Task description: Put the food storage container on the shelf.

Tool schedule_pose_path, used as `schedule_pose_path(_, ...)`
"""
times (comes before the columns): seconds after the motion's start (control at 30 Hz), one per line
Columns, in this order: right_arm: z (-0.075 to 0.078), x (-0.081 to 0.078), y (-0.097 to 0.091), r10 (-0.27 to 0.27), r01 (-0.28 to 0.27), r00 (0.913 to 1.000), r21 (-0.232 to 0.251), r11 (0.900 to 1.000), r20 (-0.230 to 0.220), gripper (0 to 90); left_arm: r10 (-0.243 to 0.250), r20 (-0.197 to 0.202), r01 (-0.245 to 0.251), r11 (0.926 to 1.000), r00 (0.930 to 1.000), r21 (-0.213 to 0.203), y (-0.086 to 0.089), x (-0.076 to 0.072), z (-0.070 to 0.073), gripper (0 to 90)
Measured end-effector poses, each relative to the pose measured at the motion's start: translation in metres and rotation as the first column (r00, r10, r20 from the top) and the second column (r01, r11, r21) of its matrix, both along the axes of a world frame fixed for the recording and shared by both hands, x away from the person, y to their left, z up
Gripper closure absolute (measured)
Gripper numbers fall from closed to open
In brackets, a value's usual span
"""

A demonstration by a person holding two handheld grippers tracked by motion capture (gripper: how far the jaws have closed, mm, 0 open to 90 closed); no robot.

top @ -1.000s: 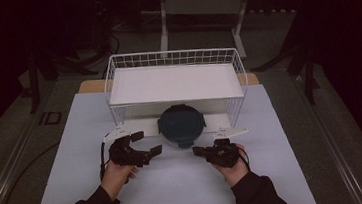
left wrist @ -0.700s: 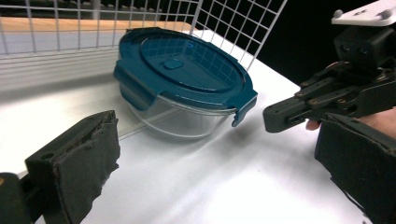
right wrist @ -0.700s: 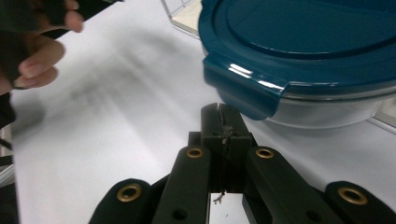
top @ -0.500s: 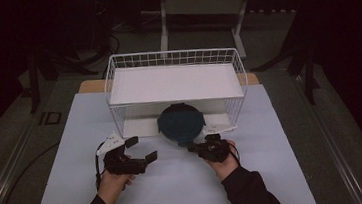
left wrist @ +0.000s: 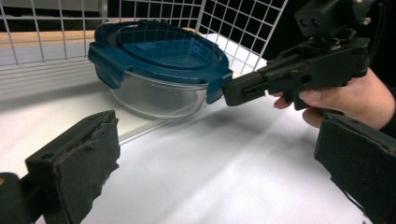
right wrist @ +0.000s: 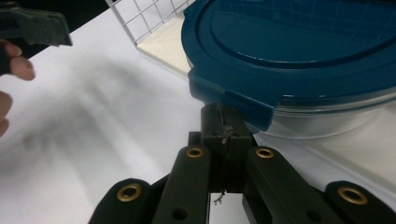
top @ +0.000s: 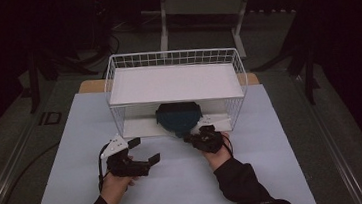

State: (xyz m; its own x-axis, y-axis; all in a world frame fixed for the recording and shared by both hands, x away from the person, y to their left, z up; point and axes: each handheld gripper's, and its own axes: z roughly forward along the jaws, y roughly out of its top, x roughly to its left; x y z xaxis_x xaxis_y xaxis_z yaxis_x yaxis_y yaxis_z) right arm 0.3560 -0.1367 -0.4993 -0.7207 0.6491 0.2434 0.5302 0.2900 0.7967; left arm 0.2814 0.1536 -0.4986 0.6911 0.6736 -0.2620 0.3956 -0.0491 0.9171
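Observation:
A round glass container with a dark blue clip lid point(top: 178, 117) point(left wrist: 159, 56) point(right wrist: 299, 51) sits on the bottom tray of a white wire rack point(top: 172, 57), half out from under its white shelf. My right gripper point(top: 189, 139) point(right wrist: 225, 128) is shut, with nothing between its jaws. In the right gripper view its tip sits just under the lid's front clip tab point(right wrist: 233, 100), and whether it touches I cannot tell. The left gripper view shows that tip point(left wrist: 231, 93) at the tab. My left gripper point(top: 144, 150) point(left wrist: 219, 182) stands open over the white table, short of the container and left of it.
The rack's wire side point(left wrist: 243, 28) rises behind the container. The white mat point(top: 176, 183) spreads wide in front of both hands. A wooden table edge point(top: 87, 86) shows behind the rack, with dark stands and cables on the floor beyond.
My right gripper has moved forward and left up to the container's front edge. The container seems to sit a little farther under the shelf. The left hand has barely shifted.

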Motion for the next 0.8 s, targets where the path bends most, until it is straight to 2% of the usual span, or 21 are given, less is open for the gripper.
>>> schedule_pose_path(0.17, -0.001, 0.009, 0.005, -0.019, 0.020, 0.9996, -0.008, 0.9998, 0.021, 89.9, -0.001, 0.004, 0.001, 1.0000, 1.0000, -0.005, 0.001, 0.000, 0.000, 0.4)
schedule_pose_path(0.47, -0.004, 0.021, 0.010, -0.054, 0.054, 0.9984, 0.000, 0.9986, 0.018, 89.9, -0.014, 0.006, 0.014, 0.9999, 0.9999, -0.004, 0.000, 0.000, -0.001, 0.4)
schedule_pose_path(0.67, -0.004, 0.022, 0.014, -0.048, 0.048, 0.9986, -0.004, 0.9989, 0.024, 89.9, -0.018, 0.006, 0.018, 0.9998, 0.9998, -0.003, 0.000, 0.000, -0.001, 0.4)
schedule_pose_path(0.77, -0.005, 0.019, 0.013, -0.049, 0.049, 0.9988, 0.026, 0.9985, 0.005, 79.9, -0.035, 0.010, 0.035, 0.9994, 0.9993, 0.007, -0.001, -0.001, 0.001, 0.4)
schedule_pose_path(0.8, -0.005, 0.019, 0.013, -0.049, 0.049, 0.9988, 0.026, 0.9985, 0.005, 79.9, -0.035, 0.010, 0.035, 0.9994, 0.9993, 0.007, -0.001, -0.001, 0.001, 0.4)
